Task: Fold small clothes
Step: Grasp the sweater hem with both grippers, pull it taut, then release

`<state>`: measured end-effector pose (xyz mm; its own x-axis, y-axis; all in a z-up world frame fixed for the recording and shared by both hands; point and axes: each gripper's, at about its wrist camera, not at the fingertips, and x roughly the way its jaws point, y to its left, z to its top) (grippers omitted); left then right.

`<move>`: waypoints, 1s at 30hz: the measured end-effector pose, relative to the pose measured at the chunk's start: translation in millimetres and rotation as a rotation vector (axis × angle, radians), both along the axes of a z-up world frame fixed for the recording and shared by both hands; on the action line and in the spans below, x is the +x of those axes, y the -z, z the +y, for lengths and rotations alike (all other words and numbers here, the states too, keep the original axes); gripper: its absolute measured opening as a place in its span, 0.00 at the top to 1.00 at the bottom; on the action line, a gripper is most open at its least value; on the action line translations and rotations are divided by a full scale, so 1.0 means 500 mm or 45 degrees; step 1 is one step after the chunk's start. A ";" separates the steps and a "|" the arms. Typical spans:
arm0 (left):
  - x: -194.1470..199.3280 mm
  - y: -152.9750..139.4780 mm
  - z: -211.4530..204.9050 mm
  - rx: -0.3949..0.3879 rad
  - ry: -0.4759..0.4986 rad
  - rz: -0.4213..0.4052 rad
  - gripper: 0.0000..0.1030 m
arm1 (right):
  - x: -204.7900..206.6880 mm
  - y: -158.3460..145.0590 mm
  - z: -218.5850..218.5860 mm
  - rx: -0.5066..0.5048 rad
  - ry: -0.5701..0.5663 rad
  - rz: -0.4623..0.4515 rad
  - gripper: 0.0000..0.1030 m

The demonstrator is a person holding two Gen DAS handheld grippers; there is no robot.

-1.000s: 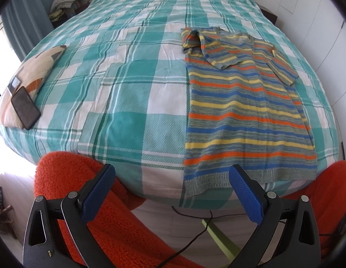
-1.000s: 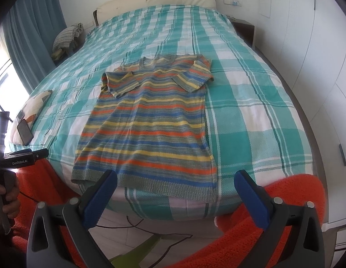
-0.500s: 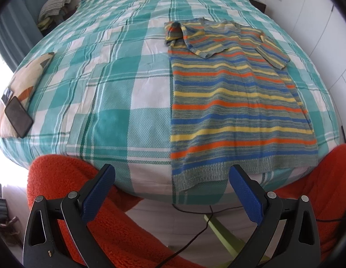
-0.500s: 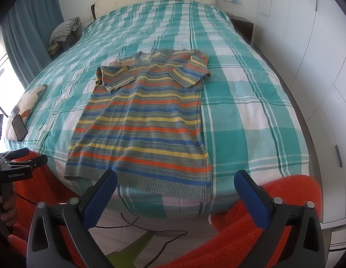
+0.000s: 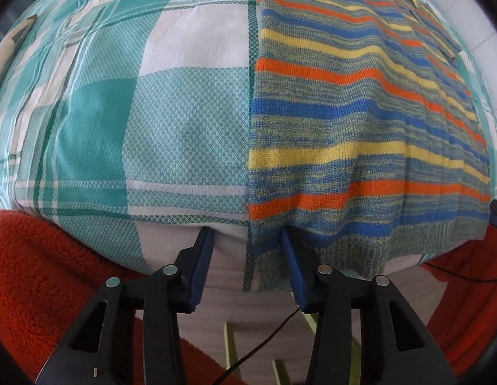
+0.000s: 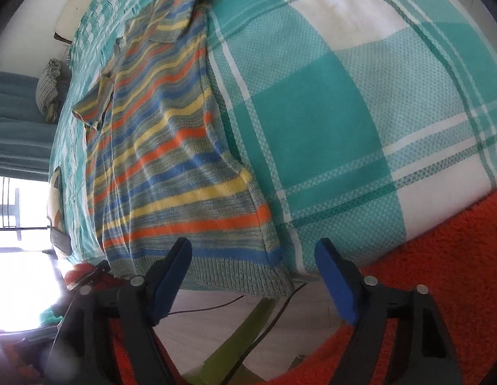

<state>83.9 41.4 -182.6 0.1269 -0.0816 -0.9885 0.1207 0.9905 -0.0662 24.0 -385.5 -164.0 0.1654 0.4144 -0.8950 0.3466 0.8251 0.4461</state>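
Lying flat near the bed's [image 5: 190,102] near edge, the soft, light knit striped shirt [image 5: 344,122] is best pinched at its ribbed hem corners — left gripper [image 5: 247,243] and right gripper [image 6: 253,253] both closing there, neither yet clamped.

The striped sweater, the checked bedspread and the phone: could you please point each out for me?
striped sweater [image 5: 360,134], left wrist view, middle of the body.
checked bedspread [image 6: 328,112], right wrist view, a bare teal square.
phone [image 6: 60,240], right wrist view, its dark face at the bed's edge.
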 end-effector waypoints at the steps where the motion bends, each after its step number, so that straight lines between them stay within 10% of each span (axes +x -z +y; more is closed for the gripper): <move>1: -0.004 -0.002 -0.009 -0.025 0.025 0.002 0.98 | 0.006 0.016 0.013 0.036 -0.036 0.007 0.67; 3: -0.013 -0.012 -0.016 0.021 0.039 -0.024 0.99 | 0.008 0.035 0.025 0.007 -0.049 0.046 0.94; 12: -0.068 -0.090 -0.005 0.150 0.071 -0.107 1.00 | -0.039 -0.080 0.016 -0.241 -0.134 -0.061 0.95; 30: -0.107 0.006 -0.109 0.498 0.158 -0.015 0.95 | -0.006 0.042 0.025 -0.320 -0.168 0.091 0.95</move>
<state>30.5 -12.9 -185.6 0.1515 0.2847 -0.9466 0.2391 0.9186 0.3146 21.0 -372.9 -185.0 0.0574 0.1916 -0.9798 0.2526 0.9467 0.2000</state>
